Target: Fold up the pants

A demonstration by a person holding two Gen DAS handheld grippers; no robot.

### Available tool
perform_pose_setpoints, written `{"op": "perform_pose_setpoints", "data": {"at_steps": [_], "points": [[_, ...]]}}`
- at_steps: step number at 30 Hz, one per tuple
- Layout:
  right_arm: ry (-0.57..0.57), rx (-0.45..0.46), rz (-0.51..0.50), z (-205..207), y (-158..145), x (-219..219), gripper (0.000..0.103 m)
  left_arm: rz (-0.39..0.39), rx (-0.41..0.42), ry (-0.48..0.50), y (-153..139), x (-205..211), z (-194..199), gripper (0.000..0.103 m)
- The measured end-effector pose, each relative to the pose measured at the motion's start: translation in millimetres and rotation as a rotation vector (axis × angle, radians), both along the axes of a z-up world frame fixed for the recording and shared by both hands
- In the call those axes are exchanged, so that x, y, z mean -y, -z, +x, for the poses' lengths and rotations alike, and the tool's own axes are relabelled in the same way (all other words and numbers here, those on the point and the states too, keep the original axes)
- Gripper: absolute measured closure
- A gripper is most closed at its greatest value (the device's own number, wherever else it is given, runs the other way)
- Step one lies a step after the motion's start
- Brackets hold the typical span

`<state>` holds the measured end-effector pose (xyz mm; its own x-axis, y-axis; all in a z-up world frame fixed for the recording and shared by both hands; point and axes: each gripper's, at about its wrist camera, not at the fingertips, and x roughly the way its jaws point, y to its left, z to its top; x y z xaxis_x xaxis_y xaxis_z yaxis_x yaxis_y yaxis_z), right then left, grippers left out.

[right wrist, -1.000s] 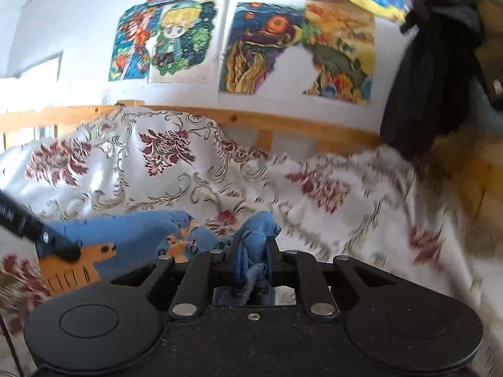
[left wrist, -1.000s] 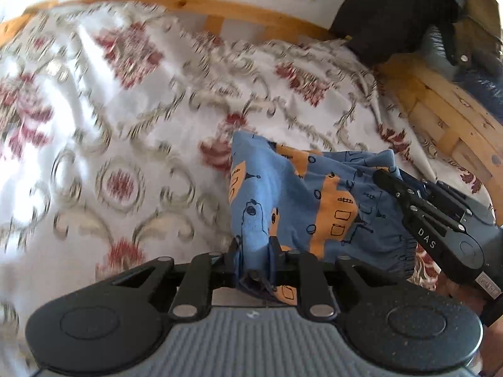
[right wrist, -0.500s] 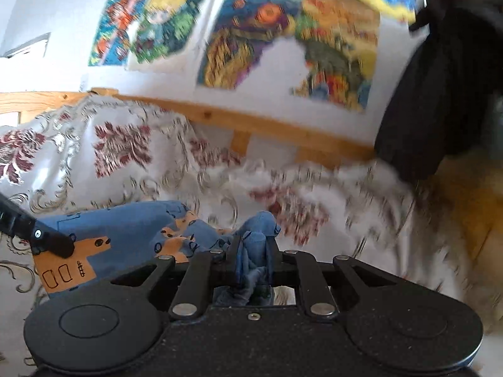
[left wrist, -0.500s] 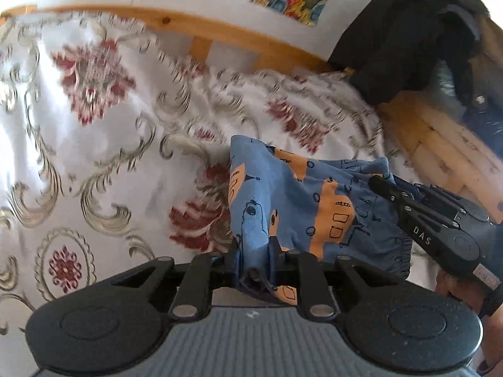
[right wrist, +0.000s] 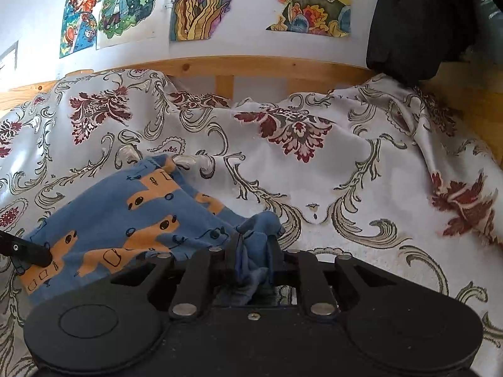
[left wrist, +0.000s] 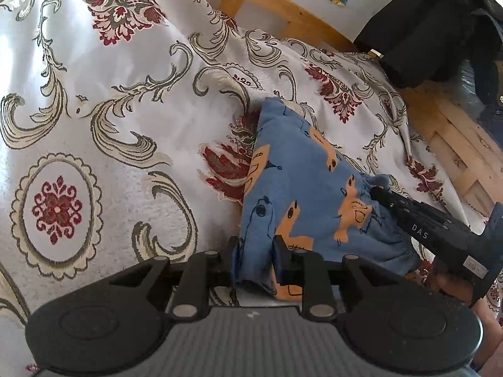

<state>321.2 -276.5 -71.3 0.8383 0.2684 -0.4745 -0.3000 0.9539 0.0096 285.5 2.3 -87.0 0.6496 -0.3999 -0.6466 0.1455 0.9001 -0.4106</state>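
Observation:
Small blue pants point(left wrist: 301, 188) with orange car prints stretch between both grippers just above a floral bedspread point(left wrist: 103, 125). My left gripper point(left wrist: 255, 248) is shut on one edge of the pants. In the left wrist view my right gripper point(left wrist: 377, 192) comes in from the right, pinching the far corner. From the right wrist view the pants point(right wrist: 132, 216) spread to the left, and my right gripper point(right wrist: 253, 251) is shut on a bunched bit of blue cloth. The tip of my left gripper point(right wrist: 44, 257) shows at the left edge, on the pants.
A wooden bed frame point(right wrist: 251, 69) runs behind the bedspread point(right wrist: 361, 188), under a wall of colourful drawings point(right wrist: 261, 0). A dark garment point(left wrist: 433, 25) hangs at the right, and wooden slats point(left wrist: 462, 144) lie beyond the bedspread's right edge.
Both grippers have gone down and forward toward the bedspread with the pants in them. The pants now hang lower and lie closer to the cover.

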Motion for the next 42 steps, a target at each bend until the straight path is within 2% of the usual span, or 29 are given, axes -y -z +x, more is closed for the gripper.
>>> {"op": "perform_pose_setpoints", "data": {"at_steps": [9, 12, 14, 15, 16, 17, 19, 26, 28, 32, 42], "points": [[0.014, -0.01, -0.009, 1.6, 3.8, -0.5, 0.079, 0.006, -0.001, -0.002, -1.6, 2.4, -0.6, 0.072], [0.02, -0.002, 0.006, 0.2, -0.2, 2.4, 0.067, -0.012, -0.014, -0.013, -3.0, 0.5, 0.5, 0.068], [0.034, 0.014, 0.008, -3.9, -10.2, 4.8, 0.045, -0.009, -0.022, -0.041, -7.1, 1.3, 0.1, 0.06], [0.036, 0.026, 0.004, -6.7, -16.2, 5.7, 0.04, 0.0, -0.024, -0.054, -10.3, 2.9, -0.9, 0.057], [0.035, 0.047, 0.001, -11.9, -23.6, 6.6, 0.033, 0.018, -0.018, -0.064, -15.4, 5.4, -3.0, 0.05], [0.036, 0.074, -0.002, -18.9, -32.2, 7.5, 0.03, 0.042, -0.002, -0.071, -21.3, 8.2, -6.3, 0.035], [0.037, 0.102, -0.011, -30.5, -46.2, 7.7, 0.026, 0.079, 0.042, -0.099, -33.5, 11.3, -15.3, 0.02], [0.078, 0.165, 0.003, -79.4, -89.4, 0.3, 0.006, 0.115, 0.152, -0.175, -80.3, 13.6, -50.1, 0.004], [0.087, 0.184, 0.02, -97.7, -100.8, -3.4, 0.004, 0.12, 0.182, -0.186, -91.7, 14.9, -60.4, 0.001], [0.104, 0.214, 0.048, -132.5, -120.7, -9.6, 0.001, 0.151, 0.235, -0.221, -110.5, 17.5, -91.2, 0.0], [0.14, 0.234, 0.086, -219.4, -147.5, -14.1, 0.001, 0.259, 0.321, -0.179, -137.3, 32.7, -169.4, 0.0]]}}
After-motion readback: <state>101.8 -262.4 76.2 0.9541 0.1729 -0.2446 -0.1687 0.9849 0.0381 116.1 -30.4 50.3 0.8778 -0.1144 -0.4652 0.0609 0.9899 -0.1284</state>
